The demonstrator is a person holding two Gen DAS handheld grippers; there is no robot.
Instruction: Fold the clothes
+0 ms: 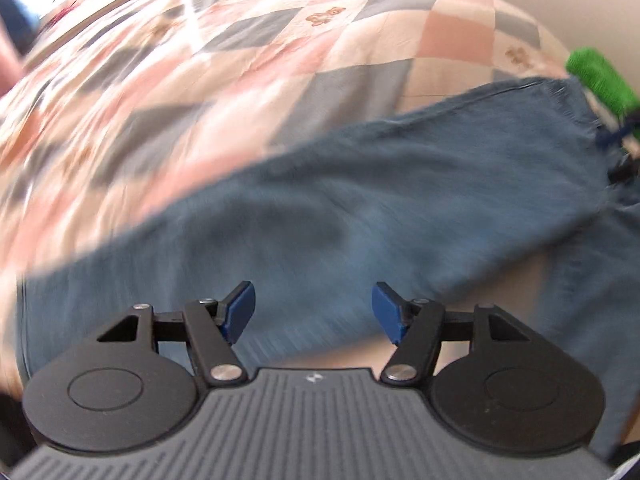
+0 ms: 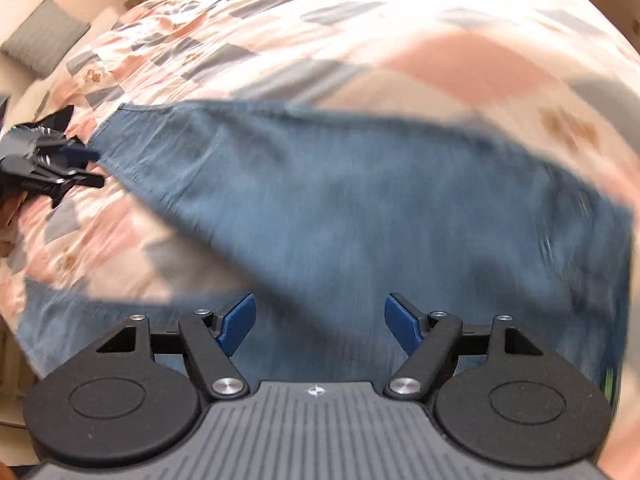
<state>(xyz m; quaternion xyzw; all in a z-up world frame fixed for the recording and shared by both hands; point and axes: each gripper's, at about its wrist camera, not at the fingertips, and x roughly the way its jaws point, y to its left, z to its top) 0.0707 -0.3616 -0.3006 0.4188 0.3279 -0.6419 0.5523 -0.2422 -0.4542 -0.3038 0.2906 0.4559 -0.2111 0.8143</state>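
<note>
Blue trousers (image 1: 360,200) spread on bed quilt (image 1: 240,60) ahead of both claws. Left claw (image 1: 313,312) released, empty; right claw (image 2: 320,324) likewise, likely poised over cloth for grip.

Matt blue denim jeans (image 1: 360,184) – soft printed cotton quilt (image 1: 224,64)

Right gripper (image 2: 319,322) jaws apart, empty, over blue jeans (image 2: 360,200) on patchwork quilt (image 2: 360,20).

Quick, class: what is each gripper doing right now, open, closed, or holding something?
Left gripper: open, holding nothing, above the blue jeans.
Right gripper: open, holding nothing, also above the jeans.
</note>
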